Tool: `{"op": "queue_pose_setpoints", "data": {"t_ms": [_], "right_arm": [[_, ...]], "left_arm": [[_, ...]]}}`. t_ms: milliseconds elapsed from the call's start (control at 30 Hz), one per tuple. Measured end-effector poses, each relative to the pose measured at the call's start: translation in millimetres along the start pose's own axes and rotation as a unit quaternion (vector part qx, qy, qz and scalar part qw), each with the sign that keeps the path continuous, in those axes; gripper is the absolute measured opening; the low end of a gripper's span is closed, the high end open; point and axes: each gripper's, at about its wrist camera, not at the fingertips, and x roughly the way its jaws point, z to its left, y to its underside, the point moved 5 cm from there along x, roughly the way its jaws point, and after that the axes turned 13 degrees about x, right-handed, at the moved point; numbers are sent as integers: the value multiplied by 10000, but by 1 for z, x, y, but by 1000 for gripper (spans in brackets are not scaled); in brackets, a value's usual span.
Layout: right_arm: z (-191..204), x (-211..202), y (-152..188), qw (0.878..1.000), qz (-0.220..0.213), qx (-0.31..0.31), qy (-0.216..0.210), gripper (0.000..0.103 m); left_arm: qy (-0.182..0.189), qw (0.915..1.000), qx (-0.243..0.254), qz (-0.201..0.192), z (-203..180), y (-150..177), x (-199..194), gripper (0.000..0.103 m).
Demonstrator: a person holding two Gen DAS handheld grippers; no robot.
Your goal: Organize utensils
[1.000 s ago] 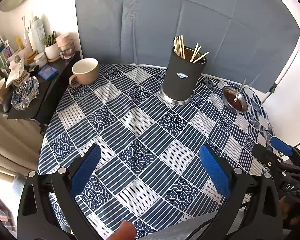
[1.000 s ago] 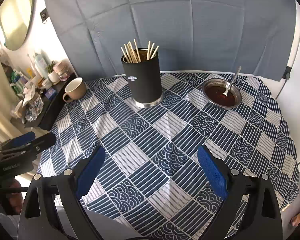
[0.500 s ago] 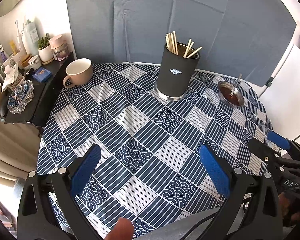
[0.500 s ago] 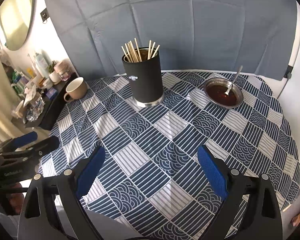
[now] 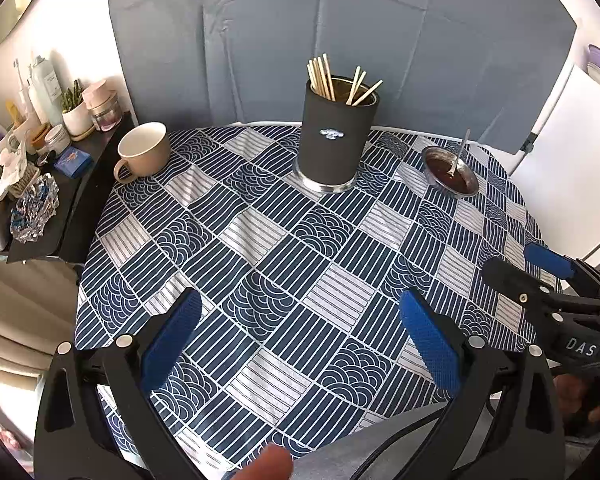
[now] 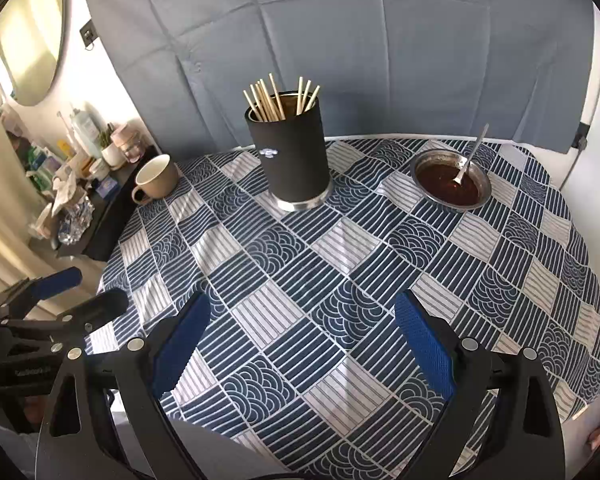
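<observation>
A black utensil holder [image 5: 334, 138] [image 6: 291, 156] with several wooden chopsticks [image 5: 324, 78] [image 6: 266, 102] stands at the back of the round table. A metal spoon [image 5: 458, 152] [image 6: 470, 156] rests in a small metal bowl [image 5: 452, 172] [image 6: 450, 180] of dark sauce to its right. My left gripper [image 5: 300, 320] is open and empty over the table's near edge. My right gripper [image 6: 302, 320] is open and empty, also over the near part. Each gripper shows at the side of the other's view, the right one [image 5: 540, 268] and the left one [image 6: 72, 292].
A beige mug [image 5: 144, 152] [image 6: 156, 178] stands at the table's back left. A dark side shelf [image 5: 40, 184] [image 6: 80, 196] crowded with bottles, jars and a plant stands left of the table. A blue-and-white patterned cloth [image 5: 284, 248] [image 6: 360, 260] covers the table. A grey backdrop hangs behind.
The left gripper has drawn back and turned a little, so the holder and bowl sit farther off and more central. The right gripper has barely moved. Both stay open.
</observation>
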Motion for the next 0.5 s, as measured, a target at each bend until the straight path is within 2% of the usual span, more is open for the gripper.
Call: {"op": "queue_pose_setpoints", "data": {"t_ms": [500], "right_arm": [[1, 0, -1, 10000, -33, -6, 27, 89]], "left_arm": [[23, 10000, 28, 68, -2, 1, 2, 97]]}}
